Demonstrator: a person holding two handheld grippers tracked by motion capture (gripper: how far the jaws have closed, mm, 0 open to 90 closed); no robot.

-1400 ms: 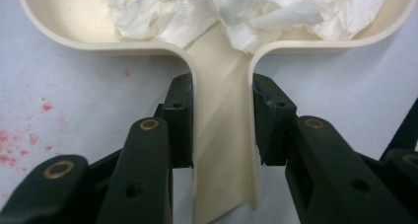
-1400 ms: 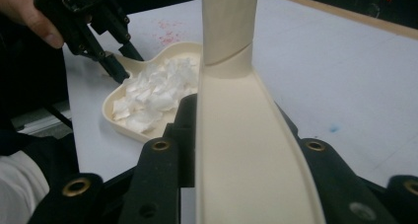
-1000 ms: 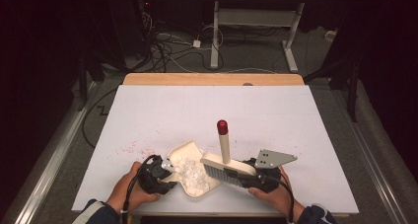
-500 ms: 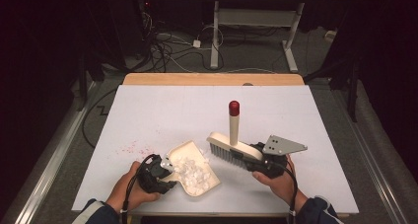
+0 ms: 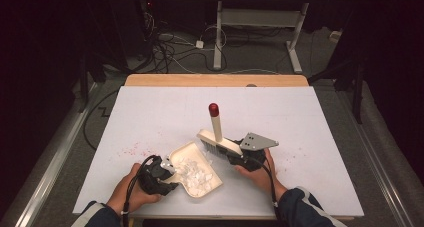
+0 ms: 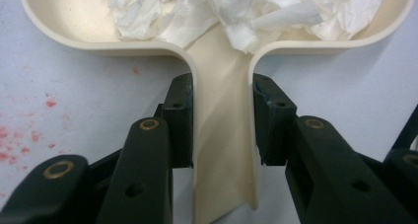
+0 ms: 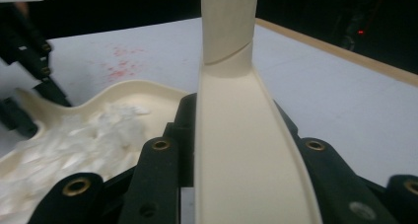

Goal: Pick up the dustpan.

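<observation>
Left tool clamped on smooth cream plastic dustpan handle; crumpled white tissue inside. Right tool clamped on cream brush block, red-capped handle upright.

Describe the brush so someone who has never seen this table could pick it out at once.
Start at the white table and go to its near edge, where two hands hold black grippers. The right gripper is clamped on the brush, just right of the cream dustpan full of white paper scraps. It alone has a row of bristles and an upright cream handle with a red tip.
</observation>
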